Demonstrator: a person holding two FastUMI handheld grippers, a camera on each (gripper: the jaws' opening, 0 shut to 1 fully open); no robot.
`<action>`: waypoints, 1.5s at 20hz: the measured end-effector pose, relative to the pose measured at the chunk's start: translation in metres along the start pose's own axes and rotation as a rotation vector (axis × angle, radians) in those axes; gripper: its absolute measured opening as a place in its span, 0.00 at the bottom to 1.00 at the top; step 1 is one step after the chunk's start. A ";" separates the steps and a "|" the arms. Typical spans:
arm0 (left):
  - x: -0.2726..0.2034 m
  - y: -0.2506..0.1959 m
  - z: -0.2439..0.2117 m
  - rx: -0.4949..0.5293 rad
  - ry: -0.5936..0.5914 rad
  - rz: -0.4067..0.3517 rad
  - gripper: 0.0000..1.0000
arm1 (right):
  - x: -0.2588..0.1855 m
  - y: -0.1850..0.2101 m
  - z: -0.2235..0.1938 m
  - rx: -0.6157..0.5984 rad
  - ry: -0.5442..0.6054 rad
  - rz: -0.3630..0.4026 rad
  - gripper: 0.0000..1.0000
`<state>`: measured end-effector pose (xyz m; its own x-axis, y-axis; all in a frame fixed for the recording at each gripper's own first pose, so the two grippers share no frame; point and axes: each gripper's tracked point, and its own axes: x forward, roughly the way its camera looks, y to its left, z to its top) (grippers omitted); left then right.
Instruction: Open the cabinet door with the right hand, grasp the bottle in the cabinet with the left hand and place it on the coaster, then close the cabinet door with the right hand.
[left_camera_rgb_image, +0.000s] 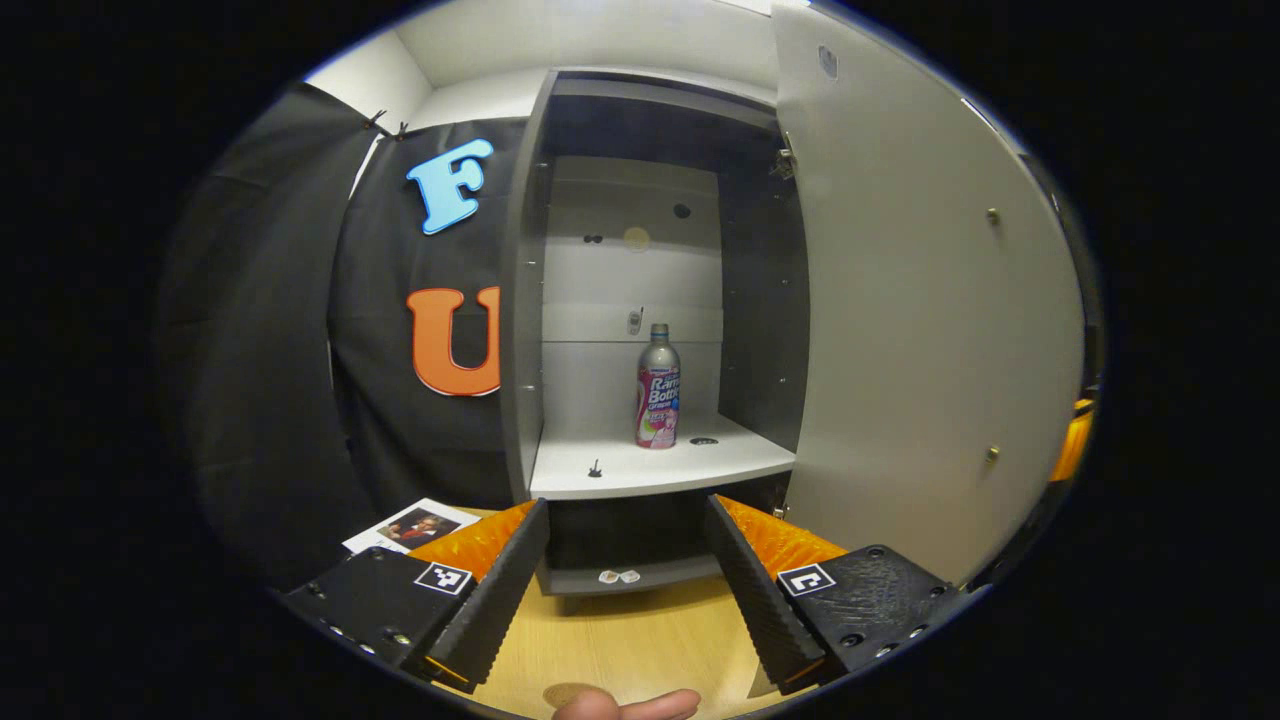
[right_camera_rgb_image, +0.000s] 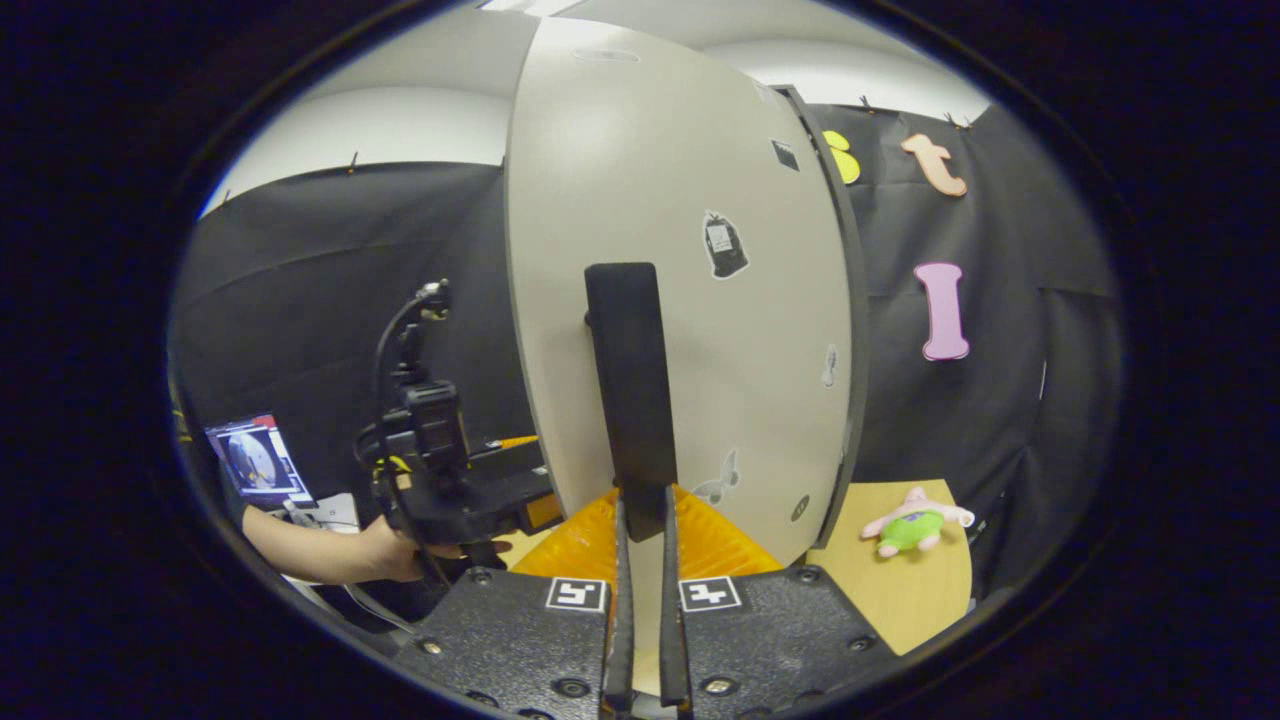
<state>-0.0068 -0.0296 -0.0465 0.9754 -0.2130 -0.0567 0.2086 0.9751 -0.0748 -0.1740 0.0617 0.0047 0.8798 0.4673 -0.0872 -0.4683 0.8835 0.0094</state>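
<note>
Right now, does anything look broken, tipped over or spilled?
No, nothing stands out. The bottle stands upright on the cabinet shelf, with no spill around it. The cabinet door is swung open, and the right gripper is closed on the door handle.

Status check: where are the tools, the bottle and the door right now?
Right tool shut on door handle, door open. Left tool open, short of cabinet. Bottle upright on shelf, path clear.

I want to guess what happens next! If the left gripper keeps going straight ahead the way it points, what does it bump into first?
Probably the bottle on the cabinet shelf. The left gripper is open and aimed into the cabinet, though it sits a bit low, so it might meet the shelf's front edge first.
</note>
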 end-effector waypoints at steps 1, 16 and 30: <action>0.012 -0.006 0.001 -0.004 -0.005 -0.011 0.95 | -0.004 -0.002 -0.001 -0.010 0.002 -0.010 0.13; 0.176 -0.027 0.047 0.022 -0.118 0.039 0.95 | -0.034 -0.033 -0.005 0.005 0.043 -0.135 0.13; 0.266 -0.038 0.048 0.093 -0.108 0.105 0.96 | -0.077 -0.087 -0.012 0.132 -0.025 -0.385 0.35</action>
<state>0.2478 -0.1201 -0.0106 0.9932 -0.1064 0.0480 0.1057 0.9942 0.0181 -0.2017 -0.0517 -0.0018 0.9913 0.1007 -0.0849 -0.0913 0.9899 0.1084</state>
